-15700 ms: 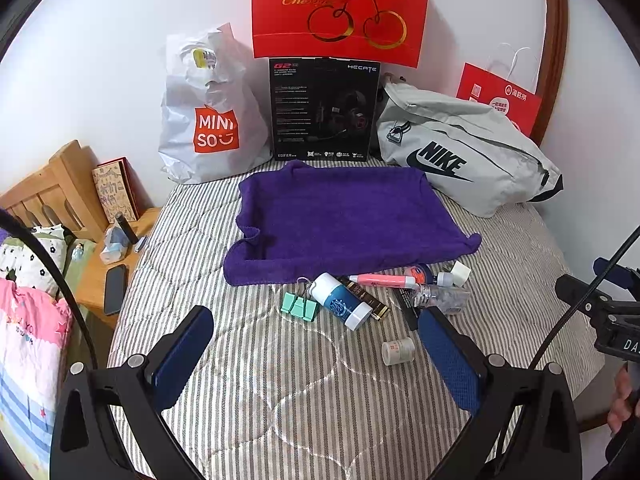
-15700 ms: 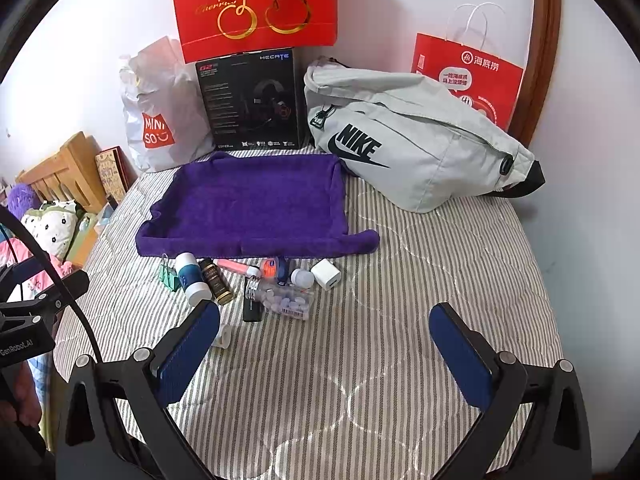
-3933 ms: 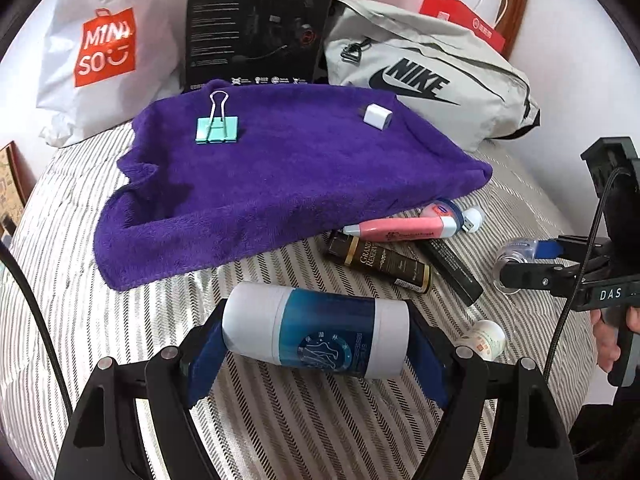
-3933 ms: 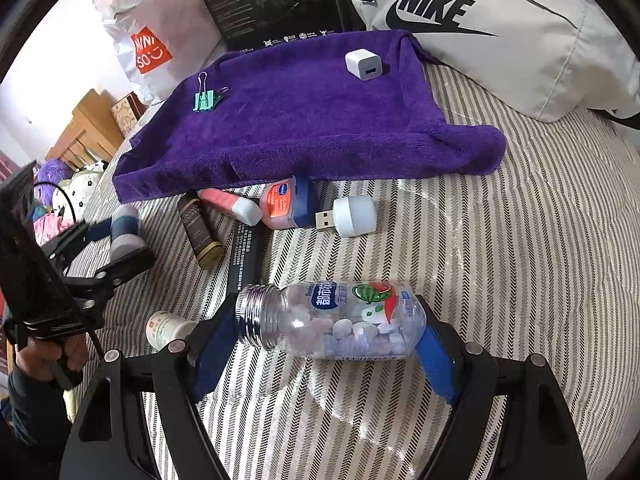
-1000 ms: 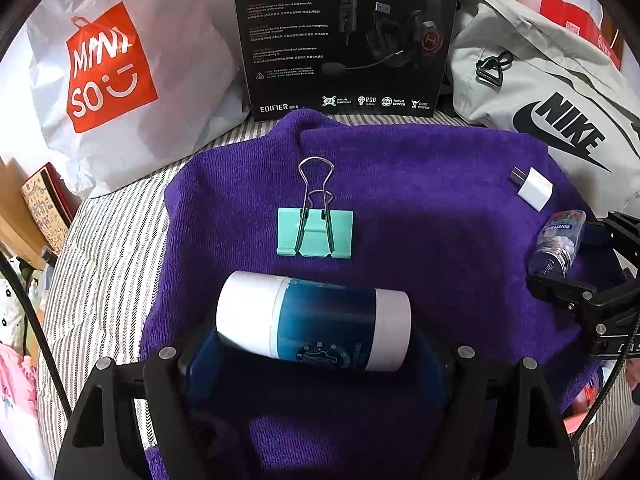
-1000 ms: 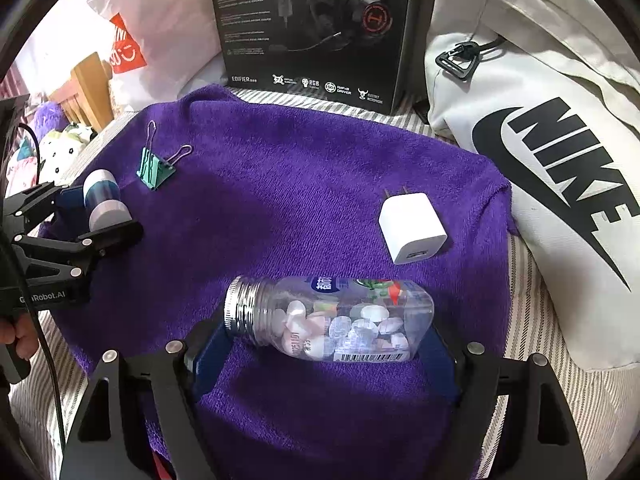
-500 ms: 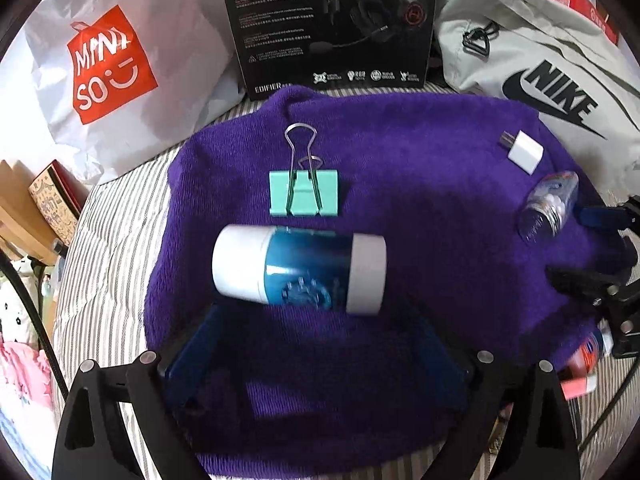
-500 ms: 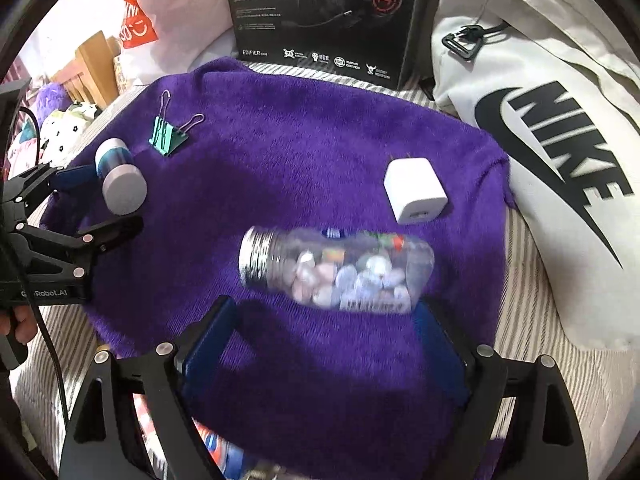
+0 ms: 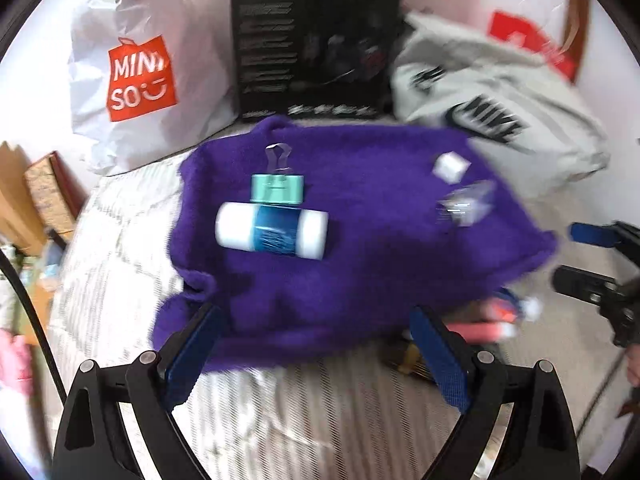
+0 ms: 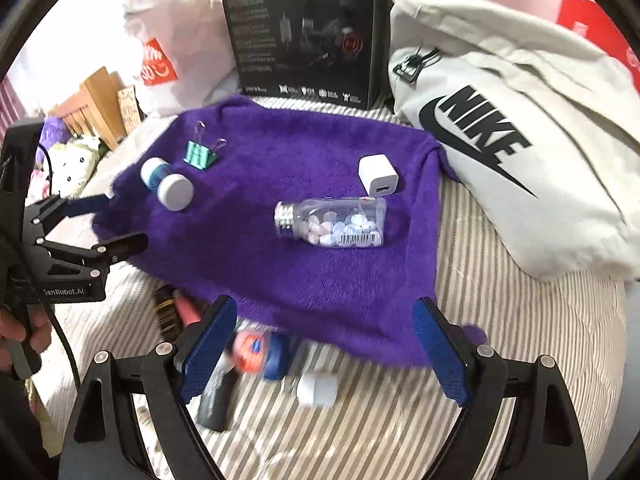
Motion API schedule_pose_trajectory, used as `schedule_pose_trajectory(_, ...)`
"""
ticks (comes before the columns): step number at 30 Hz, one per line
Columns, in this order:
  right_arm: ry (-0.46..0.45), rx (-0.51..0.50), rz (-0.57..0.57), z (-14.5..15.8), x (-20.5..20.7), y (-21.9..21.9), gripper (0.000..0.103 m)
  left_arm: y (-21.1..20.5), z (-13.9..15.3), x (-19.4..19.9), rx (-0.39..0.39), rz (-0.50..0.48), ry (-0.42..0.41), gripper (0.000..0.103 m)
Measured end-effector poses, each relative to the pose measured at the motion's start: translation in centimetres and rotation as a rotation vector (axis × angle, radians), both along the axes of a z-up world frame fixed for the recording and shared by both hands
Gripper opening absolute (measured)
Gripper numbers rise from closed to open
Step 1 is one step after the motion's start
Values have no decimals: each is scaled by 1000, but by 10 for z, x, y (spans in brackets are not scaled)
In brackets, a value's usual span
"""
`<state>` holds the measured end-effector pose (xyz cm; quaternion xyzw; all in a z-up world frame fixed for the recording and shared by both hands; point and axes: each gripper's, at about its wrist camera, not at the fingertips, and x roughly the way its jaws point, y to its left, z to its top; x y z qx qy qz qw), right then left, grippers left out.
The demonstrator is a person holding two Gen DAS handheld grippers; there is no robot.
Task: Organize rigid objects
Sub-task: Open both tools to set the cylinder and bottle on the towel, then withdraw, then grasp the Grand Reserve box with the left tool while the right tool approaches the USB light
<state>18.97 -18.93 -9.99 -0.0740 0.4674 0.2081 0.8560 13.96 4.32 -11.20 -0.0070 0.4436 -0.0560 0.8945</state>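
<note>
A purple towel (image 9: 360,264) lies on the striped bed; it also shows in the right wrist view (image 10: 304,272). On it lie a blue-and-white cylinder (image 9: 272,230), a teal binder clip (image 9: 276,188), a white charger cube (image 10: 378,175) and a clear bottle of candies (image 10: 332,222). My left gripper (image 9: 316,356) is open and empty at the towel's near edge. My right gripper (image 10: 320,344) is open and empty at the towel's near edge. Both views are blurred.
Off the towel's near edge lie a pink tube (image 10: 188,308), a small orange-and-blue jar (image 10: 260,350), a white USB light (image 10: 318,390) and a dark stick (image 10: 214,398). A Nike bag (image 10: 520,140), headset box (image 10: 304,28) and Miniso bag (image 9: 136,76) stand behind.
Both grippers have pulled back from the towel with jaws open. The cylinder and the candy bottle stay lying on the towel where they were let go.
</note>
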Motion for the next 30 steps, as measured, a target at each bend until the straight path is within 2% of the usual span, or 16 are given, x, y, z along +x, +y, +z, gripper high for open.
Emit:
schedule_pose_trajectory(5, -16, 31, -36, 8, -25, -15, 94, -8, -5, -25, -63, -58, -41, 97)
schedule_pose_trajectory(8, -8, 55, -63, 7, -37, -26, 97, -22, -15, -29, -42, -65, 17, 97)
schedule_pose_trajectory(10, -1, 58, -80, 4, -47, -31, 97, -31, -25, -26, -52, -55, 78, 97)
schedule_pose_trajectory(12, 9, 60, -92, 0, -54, -35, 97, -40, -30, -21, -69, -42, 104, 97)
schedule_pose_trajectory(19, 54, 86, -100, -10, -71, -42, 97, -64, -44, -2, 30, 47, 148, 97)
schedule_pose_trajectory(24, 34, 91, -112, -6, -78, -47, 97, -64, -54, 4, 66, 96, 165, 97)
schedule_pose_trajectory(26, 23, 101, -112, -3, -80, -49, 97, -66, -56, 5, 98, 100, 154, 99)
schedule_pose_trajectory(30, 3, 108, -95, 2, -81, -49, 97, -59, -56, -2, 110, 105, 159, 103)
